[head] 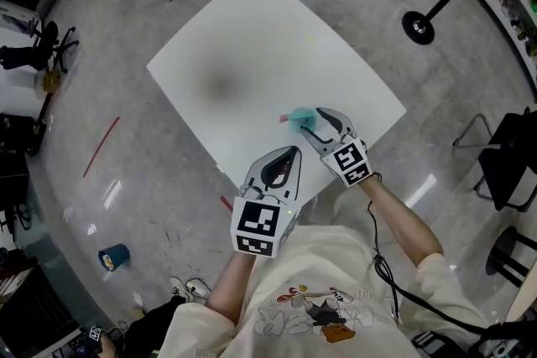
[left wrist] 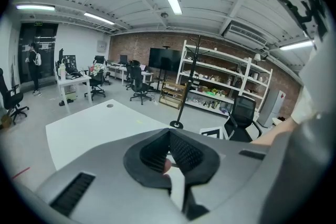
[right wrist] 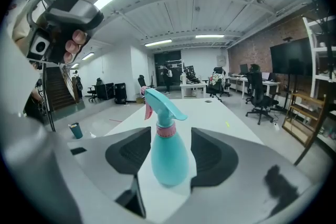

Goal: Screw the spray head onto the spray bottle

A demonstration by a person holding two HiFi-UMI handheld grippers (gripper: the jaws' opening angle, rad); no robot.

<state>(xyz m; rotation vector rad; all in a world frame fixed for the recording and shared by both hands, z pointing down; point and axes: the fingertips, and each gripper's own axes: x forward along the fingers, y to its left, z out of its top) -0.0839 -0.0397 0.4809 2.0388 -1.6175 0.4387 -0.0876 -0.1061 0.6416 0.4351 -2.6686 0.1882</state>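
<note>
Closest to the head camera is the person's cream printed shirt point(head: 252, 323), filling the bottom of the frame. Just above it, at lower centre, the left claw point(head: 294, 152) hangs at the near edge of the white desk point(head: 252, 54). The left gripper view shows its two jaws together, tips meeting, with bare desk top beyond them.

To its right, the right claw point(head: 312, 123) reaches onto the desk near the lower right edge. Its jaws stand apart on either side of the teal spray bottle point(right wrist: 167, 160), which stands upright on the desk between the pads. A strip of desk shows between the bottle and the right-hand pad. The left-hand pad sits very close to the bottle without visibly pressing on it.

On the bottle's neck the teal spray head point(right wrist: 160, 105) sits above a pink collar point(right wrist: 166, 131), with its nozzle pointing to the left of the frame. At lower left of the head view, a blue cup point(head: 113, 256) stands on the grey floor point(head: 168, 205).
</note>
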